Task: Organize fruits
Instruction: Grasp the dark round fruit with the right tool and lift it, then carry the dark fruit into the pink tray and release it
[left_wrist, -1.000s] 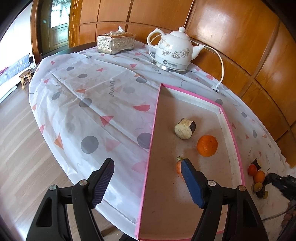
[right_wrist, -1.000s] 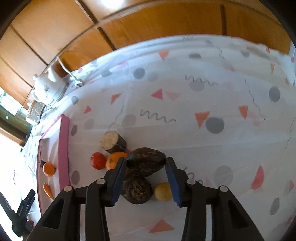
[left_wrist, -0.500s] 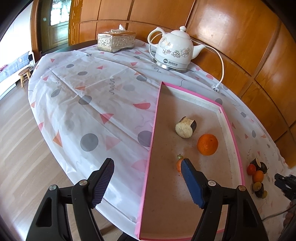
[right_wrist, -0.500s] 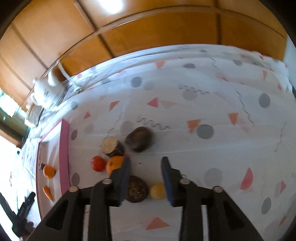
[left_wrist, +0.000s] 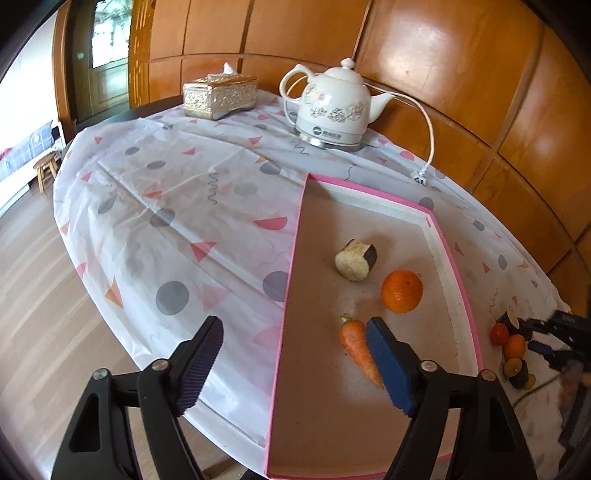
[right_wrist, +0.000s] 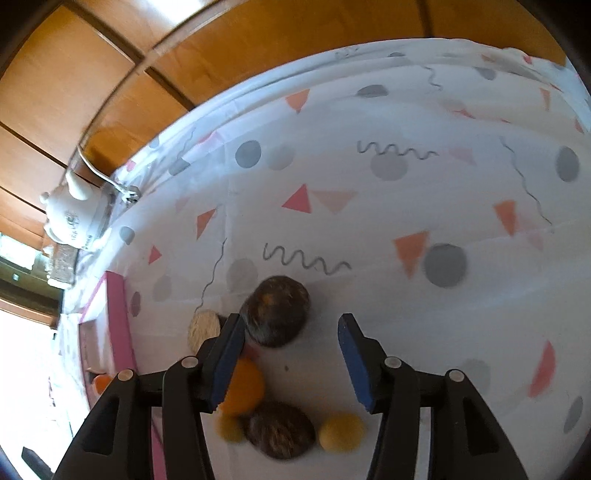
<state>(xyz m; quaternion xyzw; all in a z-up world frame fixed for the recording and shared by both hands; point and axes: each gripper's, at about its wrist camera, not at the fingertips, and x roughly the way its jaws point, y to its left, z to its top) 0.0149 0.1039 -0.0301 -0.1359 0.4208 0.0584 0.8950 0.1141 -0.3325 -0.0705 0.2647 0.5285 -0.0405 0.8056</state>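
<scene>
- The left gripper (left_wrist: 293, 360) hung wide open and empty over the near edge of the table, with the pink-rimmed tray (left_wrist: 291, 258) just ahead and to its right.
- Inside the tray lay a carrot (left_wrist: 356, 347), its long axis running toward the gripper's right finger and partly hidden behind it, with an orange (left_wrist: 402, 291) and a cut stub of dark-skinned vegetable (left_wrist: 355, 254) farther in.
- The loose pile of fruit sat on the cloth past the tray's right rim, well apart from the left gripper and close under the right one; by my reading the right hand was the nearer for the next pick.
- The right gripper (right_wrist: 291, 360) was spread wide and gripped nothing.
- A dark round fruit (right_wrist: 277, 312) lay just ahead of it, toward its left finger and seemingly touching that pad; blur hid any real contact.
- Beneath the gripper sat an orange fruit (right_wrist: 245, 386), a second dark fruit (right_wrist: 280, 430) and a small yellow one (right_wrist: 341, 432).
</scene>
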